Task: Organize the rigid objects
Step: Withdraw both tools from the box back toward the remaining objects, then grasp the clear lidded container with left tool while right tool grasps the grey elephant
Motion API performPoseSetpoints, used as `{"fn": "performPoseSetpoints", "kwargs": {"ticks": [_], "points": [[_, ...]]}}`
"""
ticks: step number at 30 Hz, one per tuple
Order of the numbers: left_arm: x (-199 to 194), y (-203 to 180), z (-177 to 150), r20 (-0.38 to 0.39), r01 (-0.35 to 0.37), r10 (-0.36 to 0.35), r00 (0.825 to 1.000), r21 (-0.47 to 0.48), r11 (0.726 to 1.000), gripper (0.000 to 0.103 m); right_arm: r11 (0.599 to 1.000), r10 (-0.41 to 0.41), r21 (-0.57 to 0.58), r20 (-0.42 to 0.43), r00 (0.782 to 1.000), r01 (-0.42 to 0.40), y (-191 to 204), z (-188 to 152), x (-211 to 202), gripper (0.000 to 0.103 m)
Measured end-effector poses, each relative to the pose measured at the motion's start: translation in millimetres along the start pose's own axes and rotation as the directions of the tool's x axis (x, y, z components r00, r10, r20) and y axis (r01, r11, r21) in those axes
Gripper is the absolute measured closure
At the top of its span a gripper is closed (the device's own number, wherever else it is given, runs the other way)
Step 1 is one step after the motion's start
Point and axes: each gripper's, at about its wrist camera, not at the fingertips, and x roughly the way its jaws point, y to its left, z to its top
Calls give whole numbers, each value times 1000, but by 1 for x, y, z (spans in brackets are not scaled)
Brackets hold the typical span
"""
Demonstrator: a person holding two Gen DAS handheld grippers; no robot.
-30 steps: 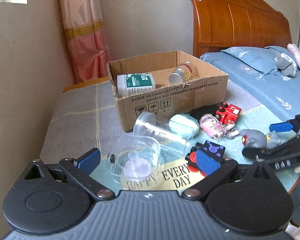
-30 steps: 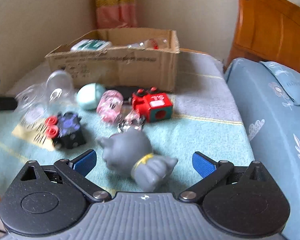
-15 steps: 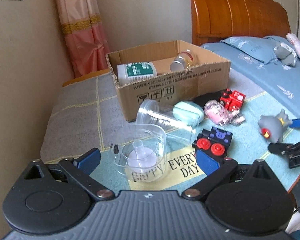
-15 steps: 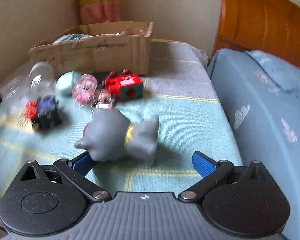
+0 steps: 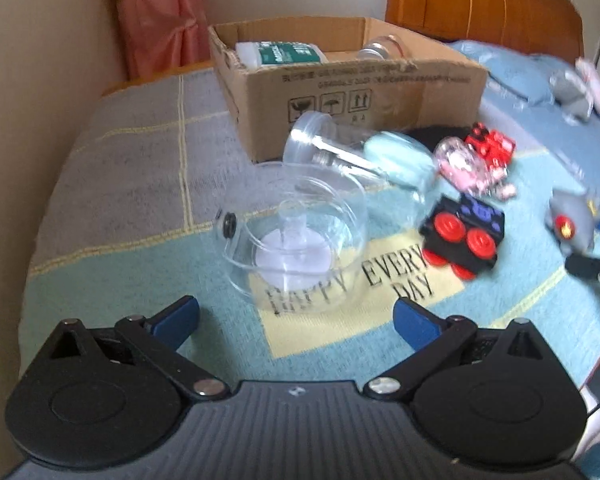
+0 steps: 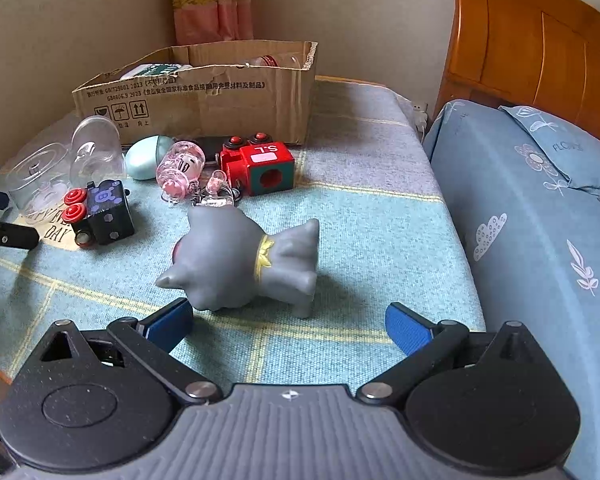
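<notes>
The cardboard box [image 6: 204,92] stands at the far side of the cloth-covered table [image 6: 360,216], and everything else is placed from it. Inside it lie a white bottle with a green label [image 5: 280,53] and a clear jar [image 5: 382,49]. Just in front of the box sit a tipped clear cup [image 6: 96,150], a pale green case [image 6: 146,156], a pink clear toy [image 6: 180,170] and a red block toy [image 6: 260,164] — all close together. Nearer still, well forward of the box, a black block toy with red wheels [image 6: 100,212] rests beside a clear round container [image 5: 296,236].

The grey figurine [image 6: 244,264] lies on its side on the cloth, further out from the box than the red block toy. The right gripper [image 6: 288,324] is spread wide and empty — its left blue pad is just beside the figurine's head, though contact cannot be judged. The left gripper [image 5: 296,320] is likewise released, holding nothing, facing the clear round container on the side away from the box.
</notes>
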Motion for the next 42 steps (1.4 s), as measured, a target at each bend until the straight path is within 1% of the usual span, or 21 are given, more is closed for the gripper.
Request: {"fn": "performPoseSetpoints", "kwargs": {"ticks": [1,7,11,14,15,17,22,25,30,33,36,37,41,42], "points": [[2,-1,1,5,-6,6,1000,8,1000,1,1000,-1,1,0,1000,1,0,0,0,0],[11,-1,13,15,11,-11,1000,33,999,1,1000,-1,2,1,1000,1,4,2,2,0],[14,-5,22,35,11,-14,999,82,997,4,1000,2,-1,5,1000,-2,9,3,4,0],[14,-6,26,43,25,-30,999,107,994,13,1000,6,-5,4,1000,-6,12,4,5,0],[14,-6,27,40,31,-36,999,111,993,19,1000,6,-5,3,1000,-6,13,5,6,0],[15,-4,30,40,33,-37,999,107,994,27,1000,7,-5,3,1000,-7,13,5,6,0],[16,-4,30,42,35,-40,998,104,994,27,1000,10,-6,-6,1000,-10,18,7,8,0],[16,-4,30,41,34,-38,998,95,995,27,998,42,-36,-15,999,-43,29,11,12,0],[14,-4,29,38,32,-35,999,92,995,27,996,66,-57,-18,998,-67,42,21,20,0],[14,-2,29,35,27,-30,999,90,996,27,996,62,-67,-31,998,-64,43,25,21,0],[13,0,29,34,16,-19,999,86,996,27,995,84,-57,-35,996,-85,39,27,15,0],[13,1,29,35,13,-16,999,83,996,27,995,85,-49,-35,996,-87,38,27,13,0],[15,2,30,33,12,-14,999,77,997,27,997,47,-52,-34,998,-49,36,32,10,0],[15,1,31,33,10,-13,999,80,997,27,998,50,-43,-41,998,-52,35,34,9,3]]}}
